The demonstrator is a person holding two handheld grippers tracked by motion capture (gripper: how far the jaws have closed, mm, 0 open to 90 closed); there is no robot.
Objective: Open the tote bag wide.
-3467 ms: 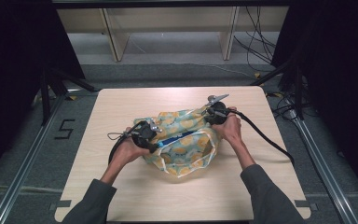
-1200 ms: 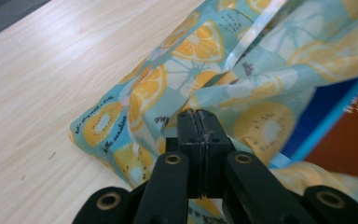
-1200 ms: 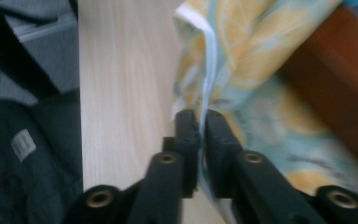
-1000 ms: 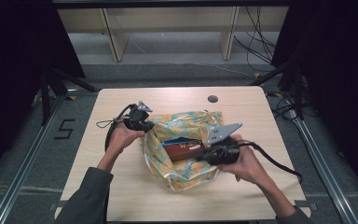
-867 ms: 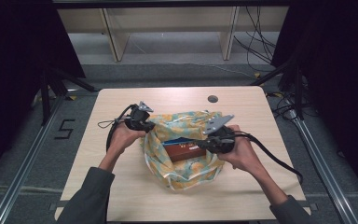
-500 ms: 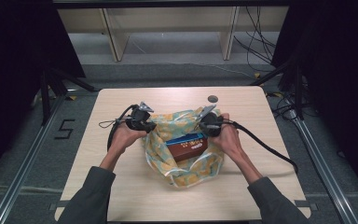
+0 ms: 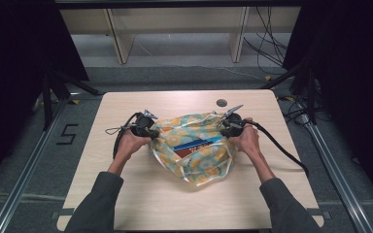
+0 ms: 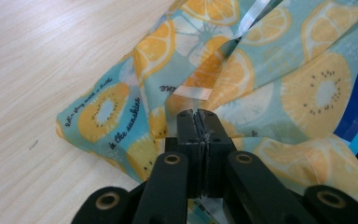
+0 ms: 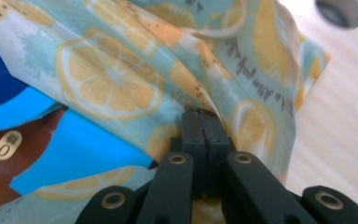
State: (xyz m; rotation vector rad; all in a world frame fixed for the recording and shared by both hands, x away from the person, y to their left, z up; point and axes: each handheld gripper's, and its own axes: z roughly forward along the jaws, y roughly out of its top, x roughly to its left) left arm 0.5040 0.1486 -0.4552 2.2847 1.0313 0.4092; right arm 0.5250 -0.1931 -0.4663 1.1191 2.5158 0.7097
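A teal bag printed with orange and kiwi slices [image 7: 194, 150] lies in the middle of the table, its mouth spread wide. Inside it rests a blue and brown packet [image 7: 193, 147], seen close up as blue and brown film [image 9: 32, 154] in the right gripper view. My left gripper [image 7: 151, 132] is shut on the bag's left rim; its black jaws [image 8: 199, 140] pinch the printed fabric [image 8: 121, 112]. My right gripper [image 7: 225, 127] is shut on the bag's right rim, jaws [image 9: 200, 140] closed on the fabric [image 9: 112, 79].
The bag sits on a light wooden table [image 7: 126, 204] with a round cable hole [image 7: 221, 103] near its far edge, just beyond the right gripper. Black cables trail off both grippers. A wooden shelf frame [image 7: 175, 29] stands on the floor behind the table.
The right gripper has swung from the bag's near right side up to its far right rim and taken hold there. The bag's mouth is now stretched wider. The left gripper has kept its grip.
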